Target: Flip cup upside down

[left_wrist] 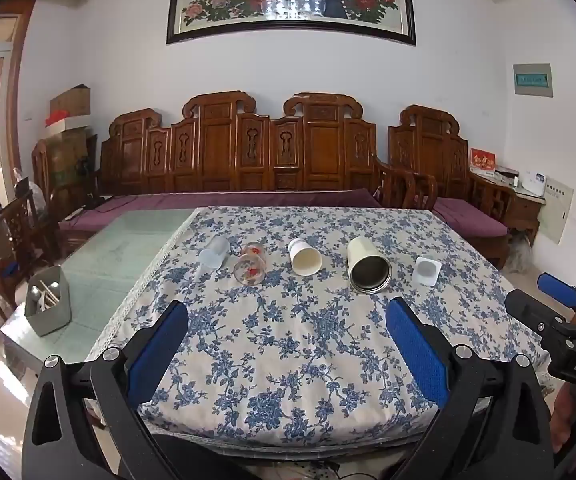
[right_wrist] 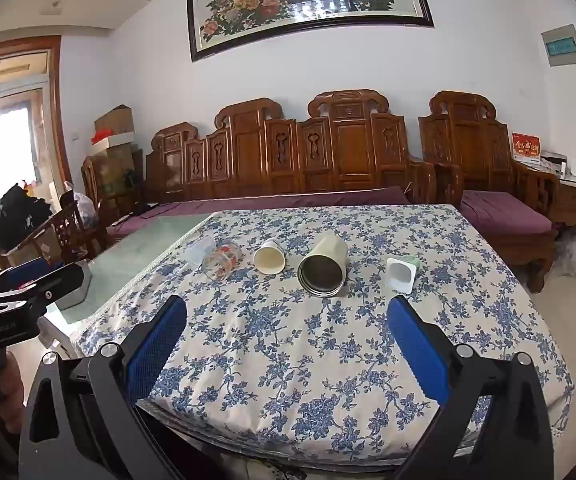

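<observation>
Several cups lie on their sides in a row on the blue-flowered tablecloth (left_wrist: 288, 344), mouths toward me: a clear plastic cup (left_wrist: 214, 253), a glass with red fish print (left_wrist: 250, 267), a white paper cup (left_wrist: 305, 257), a tall cream steel-lined tumbler (left_wrist: 368, 265) and a small white-and-green cup (left_wrist: 427, 270). The same row shows in the right wrist view: plastic cup (right_wrist: 199, 251), glass (right_wrist: 221, 261), paper cup (right_wrist: 269, 257), tumbler (right_wrist: 323, 266), small cup (right_wrist: 402, 273). My left gripper (left_wrist: 287, 316) and right gripper (right_wrist: 287, 312) are both open and empty, well short of the cups.
A grey holder (left_wrist: 48, 300) stands on the bare glass tabletop (left_wrist: 120, 248) left of the cloth. A carved wooden bench (left_wrist: 248, 152) with purple cushions runs behind the table. The right gripper also shows at the left view's right edge (left_wrist: 560, 320).
</observation>
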Demonstrator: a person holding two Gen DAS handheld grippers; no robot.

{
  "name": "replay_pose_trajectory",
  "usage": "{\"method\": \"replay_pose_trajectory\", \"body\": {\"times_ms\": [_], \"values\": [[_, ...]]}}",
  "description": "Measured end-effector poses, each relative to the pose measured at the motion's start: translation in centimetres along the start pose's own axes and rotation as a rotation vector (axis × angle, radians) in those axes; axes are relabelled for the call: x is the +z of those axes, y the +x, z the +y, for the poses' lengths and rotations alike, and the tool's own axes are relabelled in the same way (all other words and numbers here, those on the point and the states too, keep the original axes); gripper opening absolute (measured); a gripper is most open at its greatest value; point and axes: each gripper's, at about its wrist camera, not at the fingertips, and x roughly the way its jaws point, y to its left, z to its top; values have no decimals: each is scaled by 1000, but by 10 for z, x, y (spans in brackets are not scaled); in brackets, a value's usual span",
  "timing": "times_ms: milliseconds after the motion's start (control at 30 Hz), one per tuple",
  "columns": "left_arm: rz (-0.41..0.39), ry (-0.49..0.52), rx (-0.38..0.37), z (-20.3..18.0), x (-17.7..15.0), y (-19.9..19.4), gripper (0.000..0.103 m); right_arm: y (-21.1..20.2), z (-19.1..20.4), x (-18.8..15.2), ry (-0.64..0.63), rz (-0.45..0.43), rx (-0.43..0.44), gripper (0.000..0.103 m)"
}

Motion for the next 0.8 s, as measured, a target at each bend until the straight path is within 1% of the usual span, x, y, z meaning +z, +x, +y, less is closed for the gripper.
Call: {"method": "replay_pose_trajectory", "body": {"times_ms": [300, 433, 500, 567, 800], "values": [[-4, 2, 0, -1, 0, -1, 95, 0, 0, 0, -1, -1, -4, 101], [-10, 4, 2, -5, 2, -8, 95, -2, 1, 2, -2, -2, -4, 101], [-10, 6, 2, -7, 0, -4, 95, -2, 0, 1, -2, -1, -4, 101], [-14, -4, -3, -1, 3, -4, 95, -1, -1, 0, -2, 0, -3, 101], [-24, -1, -6, -1, 7, -9, 95, -2, -2, 1, -2, 0, -5, 101]]}}
